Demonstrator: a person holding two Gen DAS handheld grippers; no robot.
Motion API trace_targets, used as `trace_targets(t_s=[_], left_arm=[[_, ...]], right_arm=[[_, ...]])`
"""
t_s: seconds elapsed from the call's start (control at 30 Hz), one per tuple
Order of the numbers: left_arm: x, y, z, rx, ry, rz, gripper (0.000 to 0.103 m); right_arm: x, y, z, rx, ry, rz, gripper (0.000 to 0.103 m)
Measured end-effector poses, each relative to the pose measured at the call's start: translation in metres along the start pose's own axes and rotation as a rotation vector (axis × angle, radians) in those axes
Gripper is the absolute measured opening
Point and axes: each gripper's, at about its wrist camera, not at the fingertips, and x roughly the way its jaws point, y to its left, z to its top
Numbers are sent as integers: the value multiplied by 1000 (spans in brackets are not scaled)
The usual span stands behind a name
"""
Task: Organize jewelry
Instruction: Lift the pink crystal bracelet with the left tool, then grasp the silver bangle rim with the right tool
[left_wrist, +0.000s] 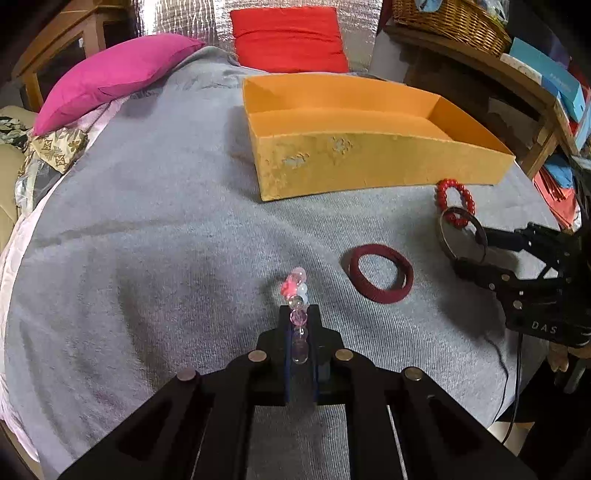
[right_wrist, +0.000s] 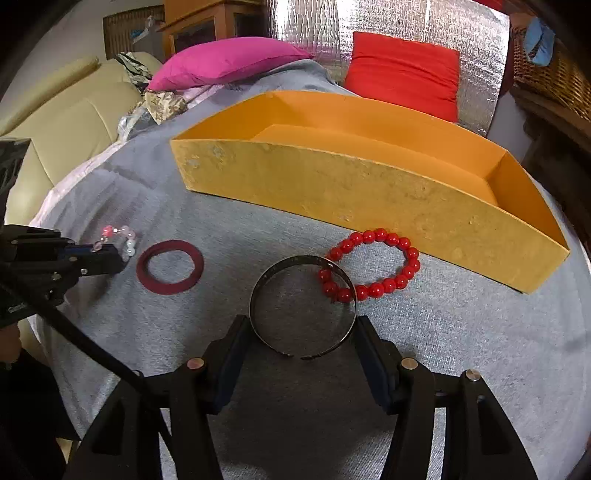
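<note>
My left gripper (left_wrist: 300, 314) is shut on a pink and clear bead bracelet (left_wrist: 296, 286), held above the grey blanket; the bracelet also shows in the right wrist view (right_wrist: 122, 238). My right gripper (right_wrist: 303, 332) is shut on a dark metal bangle (right_wrist: 258, 291), its fingers pressing the bangle's two sides; the bangle also shows in the left wrist view (left_wrist: 445, 236). A red bead bracelet (right_wrist: 373, 264) lies on the blanket just past the bangle. A maroon ring band (right_wrist: 170, 266) lies between the grippers. An orange open box (right_wrist: 332, 184) with a divider stands behind them.
A magenta pillow (left_wrist: 114, 74) and a red pillow (left_wrist: 288, 38) lie at the far end of the grey blanket (left_wrist: 147, 221). A wicker basket (left_wrist: 450, 22) and wooden shelf stand at the right. A cream sofa (right_wrist: 66, 125) is at the left.
</note>
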Motion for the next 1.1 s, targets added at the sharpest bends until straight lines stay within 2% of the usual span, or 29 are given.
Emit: trace_targets(t_s=[0.17,0.57,0.7,0.73,0.77,0.87,1.1], left_arm=[[2,2,6,-26,-16,4,8],[-7,19,5,-93,-44,20,8],[-9,19,6,-104,-56,30,8],[-10,19,7,-107,-63,34,8],[-11,19,8,-109,-72,36,8],[-12,16,9,-102,-83,30,8],[-8,16,9,-110,-65,30,8]], right_arm=[[-4,-2,1,24,-3,42,60],[-7,-27,5,246,12,262,60],[-14,-35,7,279,-13,278,59],[-16,-36,7,282,-23,282,51],[-18,-38,8,285,-30,302,24],[-23,-44,9,299,-43,300,23],[-13,-48,3,276,14,267,22]])
